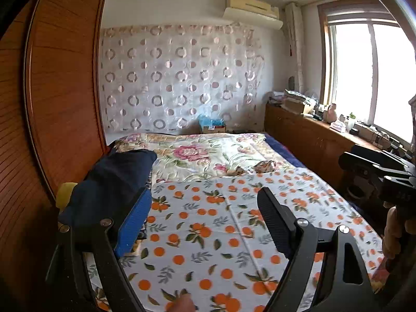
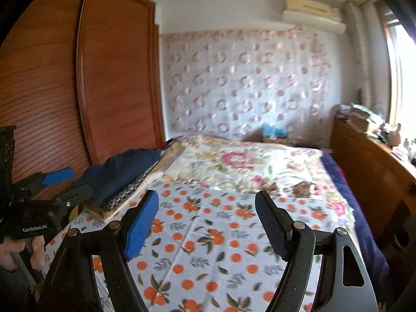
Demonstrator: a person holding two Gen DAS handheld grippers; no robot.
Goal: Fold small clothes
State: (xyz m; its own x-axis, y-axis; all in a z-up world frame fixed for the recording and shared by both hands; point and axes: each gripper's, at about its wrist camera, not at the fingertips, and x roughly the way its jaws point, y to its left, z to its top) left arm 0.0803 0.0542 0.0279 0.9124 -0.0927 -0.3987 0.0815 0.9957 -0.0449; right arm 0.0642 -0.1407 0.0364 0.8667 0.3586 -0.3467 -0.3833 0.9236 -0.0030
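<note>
Over the bed: left gripper [image 1: 208, 223] and right gripper [image 2: 208, 223] are hovering apart, jaws gaping, gripping nothing.
Clothes stack [image 2: 124, 179]: sitting folded by the wardrobe [image 2: 111, 78], likely freeing the orange-print sheet [image 1: 221, 234].

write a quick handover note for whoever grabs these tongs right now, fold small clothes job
Left tongs: open, nothing between the pads, above the orange-print sheet.
Right tongs: open and empty too, over the same sheet.
Clothes: a stack with a dark navy piece on top sits at the bed's left edge by the wardrobe; it looks folded. A small patterned item lies further up on the floral quilt; whether it is clothing is unclear.
Done: apparently the stacked pieces.
Left: nothing is laid out on the sheet; probably fetch the next piece, if any remains.
</note>
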